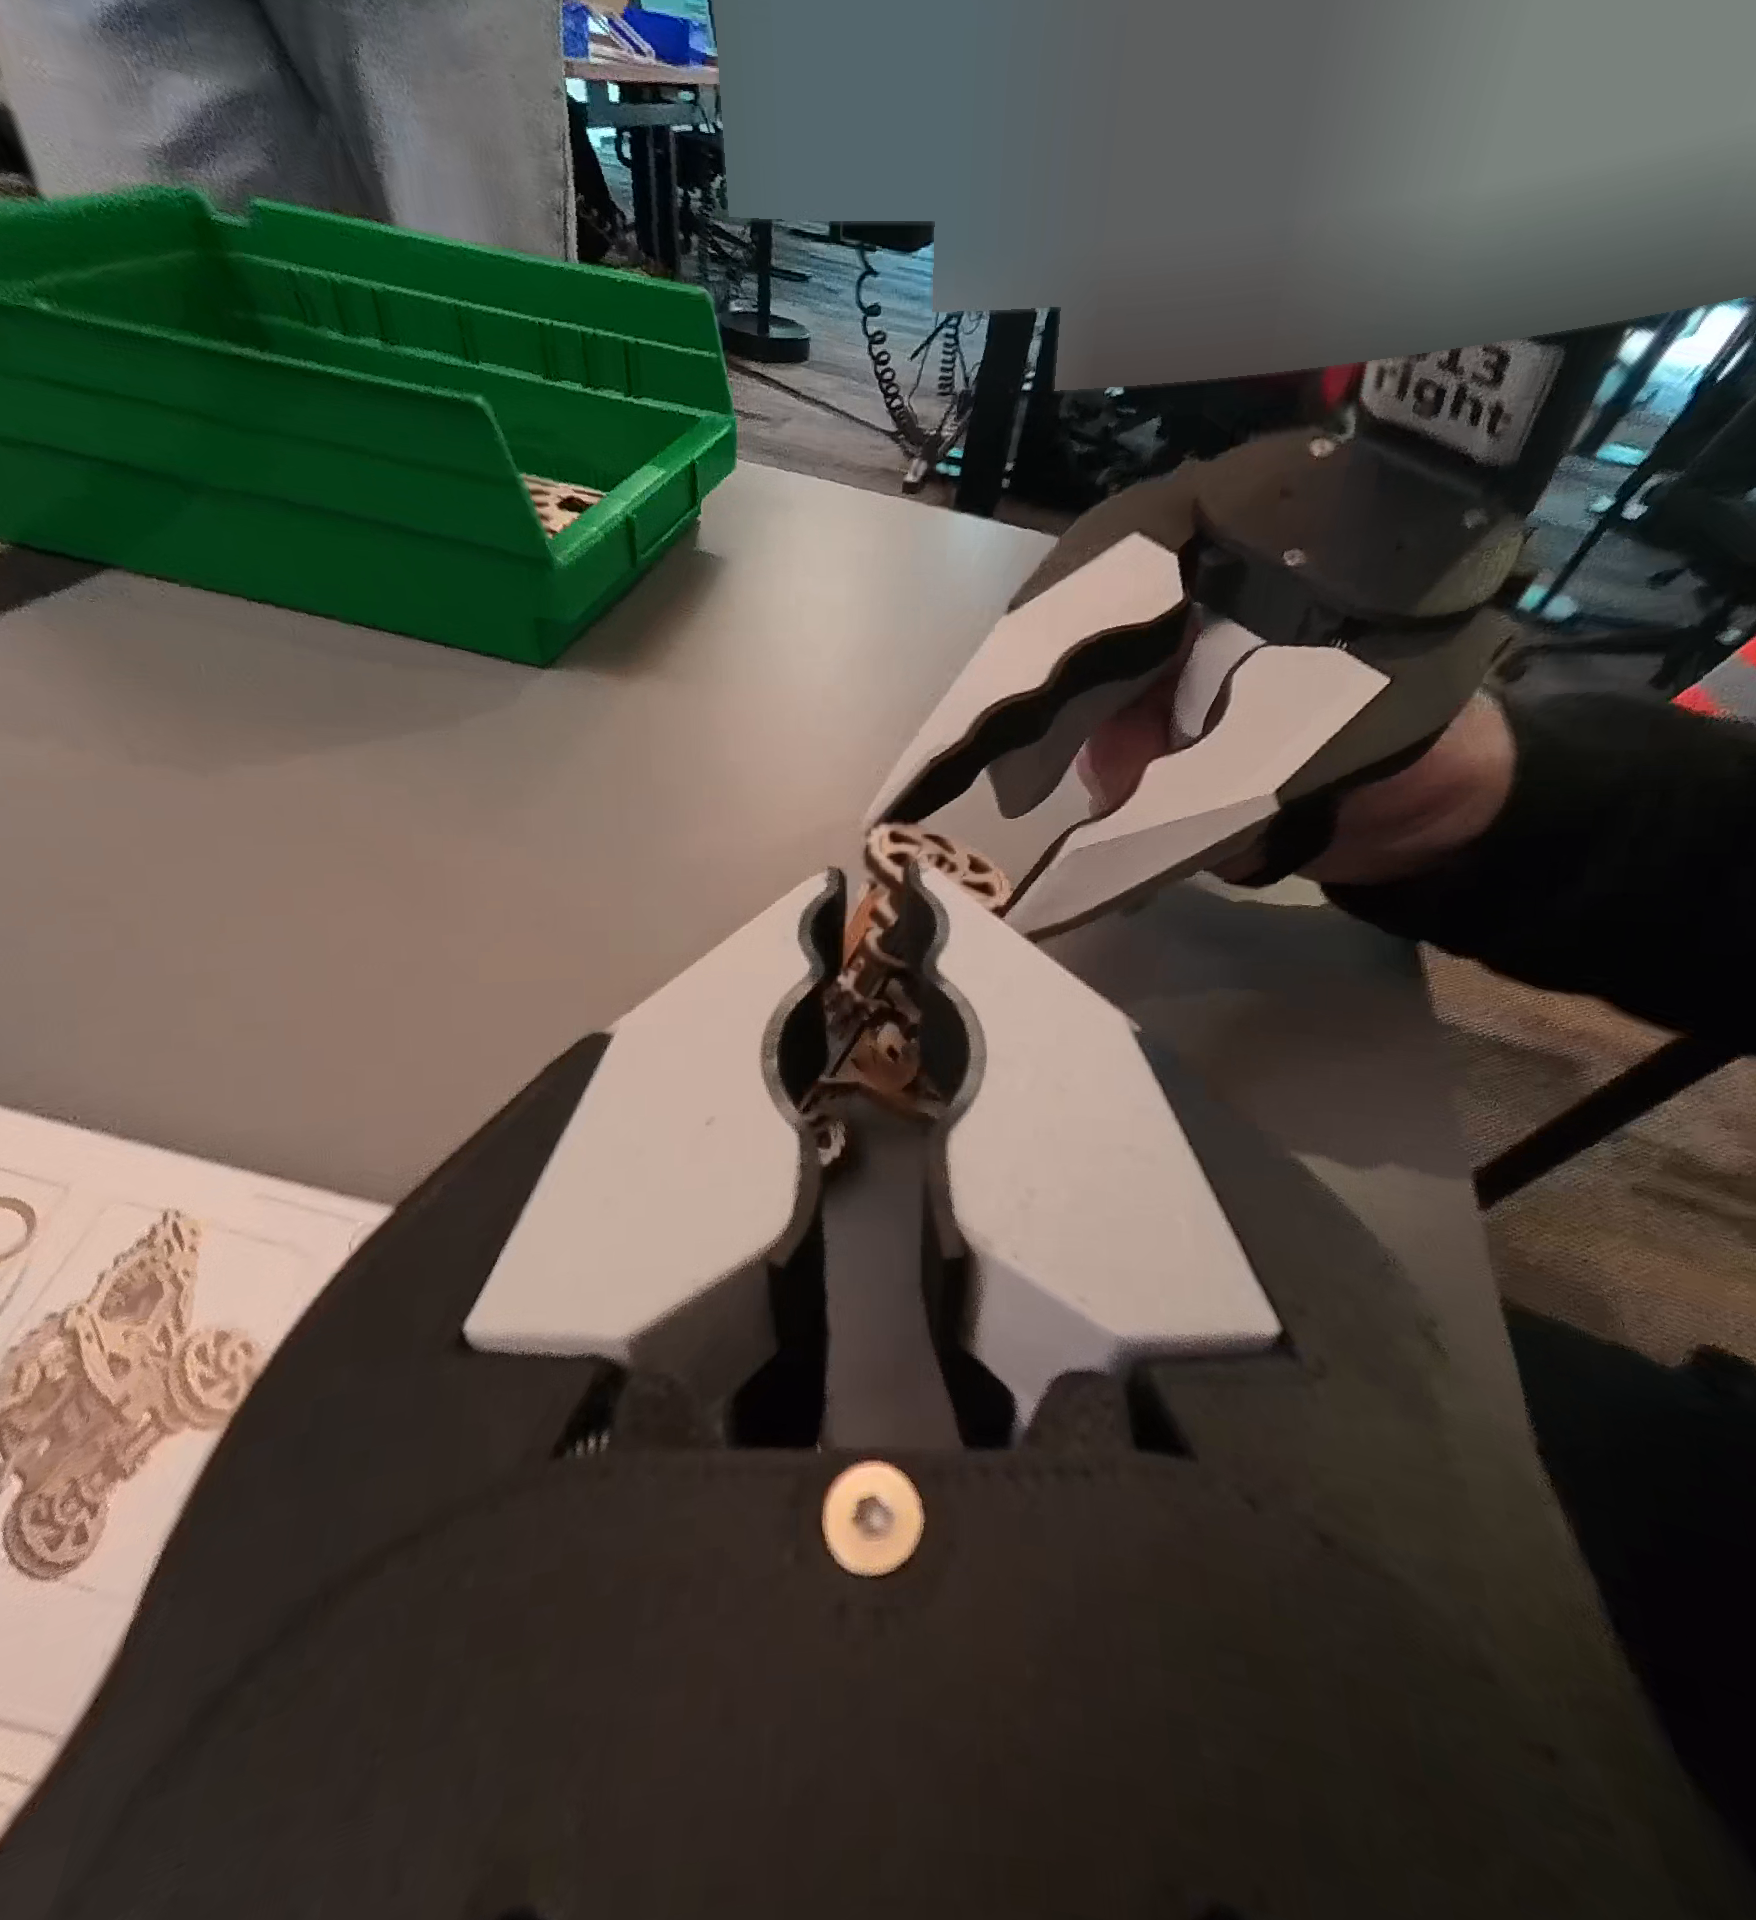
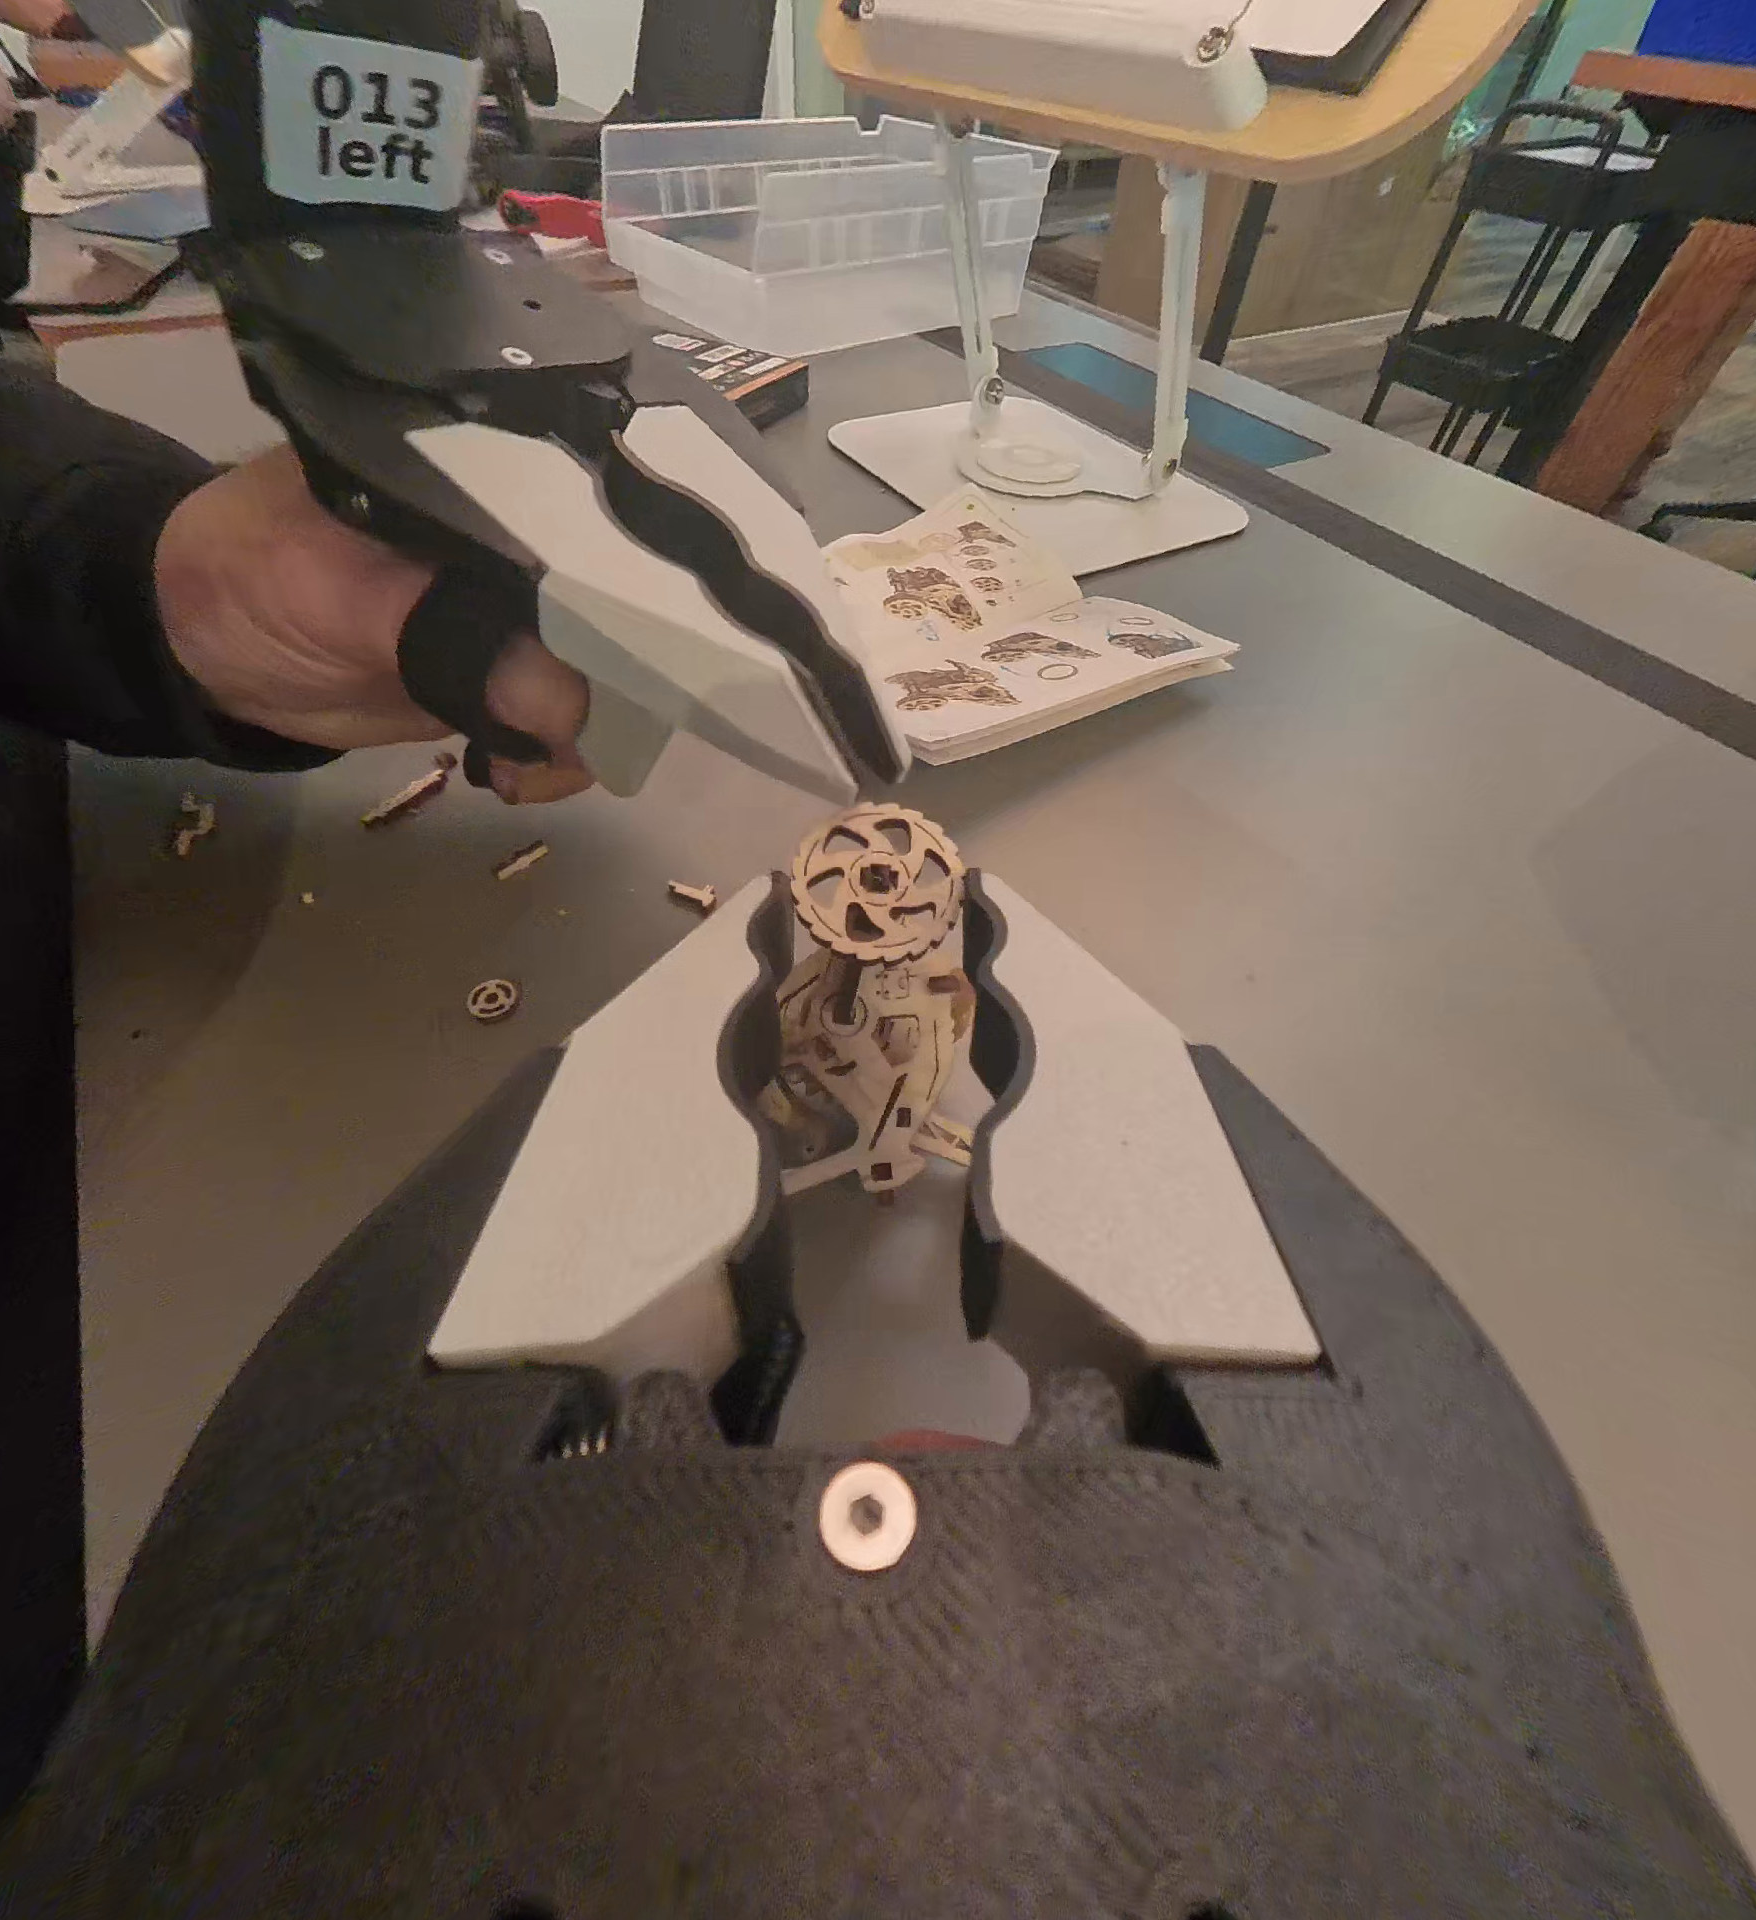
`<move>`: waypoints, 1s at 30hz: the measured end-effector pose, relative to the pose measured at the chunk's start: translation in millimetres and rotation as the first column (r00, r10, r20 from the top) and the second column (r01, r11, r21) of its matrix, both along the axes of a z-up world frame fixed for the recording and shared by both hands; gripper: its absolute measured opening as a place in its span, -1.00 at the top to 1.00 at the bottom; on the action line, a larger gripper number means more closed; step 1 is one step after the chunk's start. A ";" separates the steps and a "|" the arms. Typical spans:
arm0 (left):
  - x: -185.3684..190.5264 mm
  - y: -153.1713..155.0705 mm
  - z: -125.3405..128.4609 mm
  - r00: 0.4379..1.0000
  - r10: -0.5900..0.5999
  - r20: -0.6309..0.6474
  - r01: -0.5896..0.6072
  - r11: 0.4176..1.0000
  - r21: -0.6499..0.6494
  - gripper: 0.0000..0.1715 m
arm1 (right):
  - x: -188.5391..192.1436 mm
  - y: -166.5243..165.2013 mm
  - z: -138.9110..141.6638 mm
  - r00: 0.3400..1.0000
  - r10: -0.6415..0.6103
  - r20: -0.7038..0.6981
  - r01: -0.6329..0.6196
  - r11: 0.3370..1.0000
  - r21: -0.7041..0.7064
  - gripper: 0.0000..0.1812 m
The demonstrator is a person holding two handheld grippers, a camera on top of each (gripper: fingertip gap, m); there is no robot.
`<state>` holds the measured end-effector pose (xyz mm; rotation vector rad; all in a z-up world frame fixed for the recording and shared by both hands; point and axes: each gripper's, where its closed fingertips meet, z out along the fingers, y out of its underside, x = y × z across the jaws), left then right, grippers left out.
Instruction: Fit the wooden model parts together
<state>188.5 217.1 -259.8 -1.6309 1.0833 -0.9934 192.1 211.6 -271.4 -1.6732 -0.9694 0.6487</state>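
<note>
My right claw (image 2: 874, 904) pinches the wooden model (image 2: 869, 1049) above the surface (image 2: 1373, 935), my left claw (image 1: 879, 914) clamping it too, though only the right view shows scattered offcuts (image 2: 521, 860), only the left the green bin (image 1: 334, 436).

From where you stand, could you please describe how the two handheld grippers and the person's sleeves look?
Both the left gripper and the right gripper have black textured bodies, pale grey wedge fingers with wavy black inner pads, and a white label behind. The sleeves are black, with a black finger strap.
</note>
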 end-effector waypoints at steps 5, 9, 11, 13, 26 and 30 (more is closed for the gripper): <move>-6.1 -0.2 -14.7 0.998 -0.044 -0.043 0.040 0.996 -0.076 0.92 | -1.0 0.0 0.3 1.000 -0.011 0.013 0.010 0.999 0.041 0.67; 3.7 -1.9 -24.2 0.996 -0.058 -0.064 0.052 0.995 -0.088 0.96 | -1.4 1.3 0.3 0.999 -0.028 0.046 0.024 0.996 0.084 0.67; 4.4 -1.3 -24.3 0.996 -0.059 -0.060 0.054 0.995 -0.080 0.96 | -0.7 1.9 0.1 0.996 -0.040 0.077 0.031 0.993 0.113 0.67; 4.7 -1.2 -24.3 0.997 -0.063 -0.054 0.058 0.995 -0.083 0.96 | -0.4 2.3 -0.2 0.995 -0.044 0.095 0.031 0.990 0.135 0.67; 5.0 -0.3 -24.5 0.996 -0.076 -0.055 0.071 0.994 -0.082 0.97 | -0.4 4.0 -4.7 0.970 0.055 0.237 -0.063 0.998 0.025 0.67; 5.8 -0.3 -24.5 0.996 -0.069 -0.063 0.065 0.995 -0.070 0.96 | 0.2 7.8 -13.1 0.954 -0.004 0.298 -0.001 1.000 0.017 0.74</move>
